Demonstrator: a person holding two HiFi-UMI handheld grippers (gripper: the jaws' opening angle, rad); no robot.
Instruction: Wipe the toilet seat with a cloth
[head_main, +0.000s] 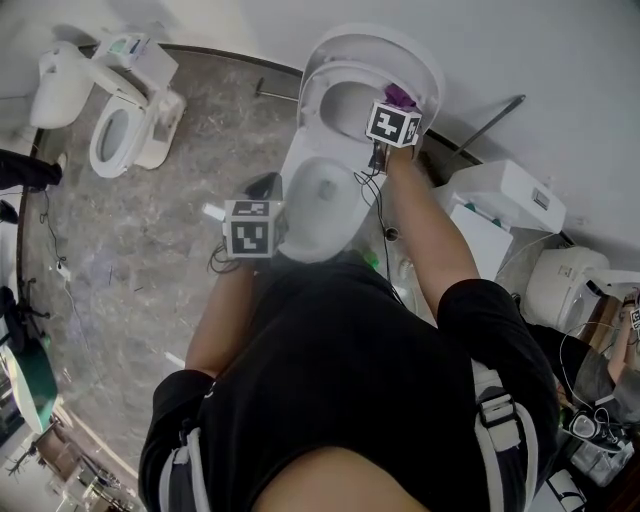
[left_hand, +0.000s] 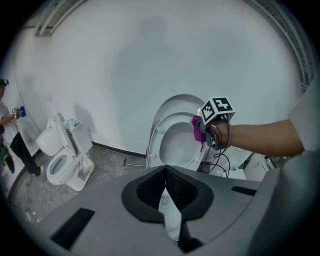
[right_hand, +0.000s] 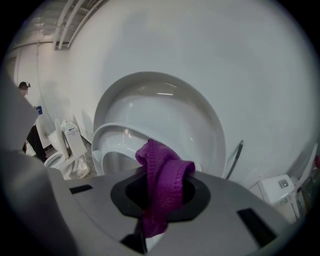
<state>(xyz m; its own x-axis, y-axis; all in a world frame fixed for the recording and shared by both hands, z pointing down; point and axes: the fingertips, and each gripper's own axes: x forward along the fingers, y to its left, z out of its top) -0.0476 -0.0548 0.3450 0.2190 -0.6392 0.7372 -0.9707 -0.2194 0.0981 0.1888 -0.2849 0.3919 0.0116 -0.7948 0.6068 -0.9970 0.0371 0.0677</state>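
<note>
Seat (left_hand: 160, 140): tipped up with the lid (left_hand: 172, 102) against the wall, above the bowl (head_main: 320, 200).
Cloth (right_hand: 162, 180): purple, bunched, at the seat's right rim. Looks laid against that rim in the left gripper view, though contact cannot be confirmed.
Right gripper (right_hand: 160, 200): clamped on the cloth, one fold standing up ahead of the jaws and a tail hanging below. Reaches to the seat's right side, with the marker cube (head_main: 393, 123) just short of the rim.
Left gripper (left_hand: 165, 172): jaws pressed together with nothing between. Held well back from the seat, low and off to its left, beside the bowl.
Done so far: cloth gripped and brought up to the seat, seat lifted for access.
Left to do: probably most of the wipe. No damp streak or cleaned patch shows anywhere on the seat, so no telling how much of the ring has been covered. Left rim, top arc and the face now turned to the lid likely remain.
Writing: none legible. Only black-and-white square patterns on the cubes. Small label with teal print on the tank (head_main: 128, 45) of a second toilet (head_main: 120, 130), far left of the seat, too small to read.
</note>
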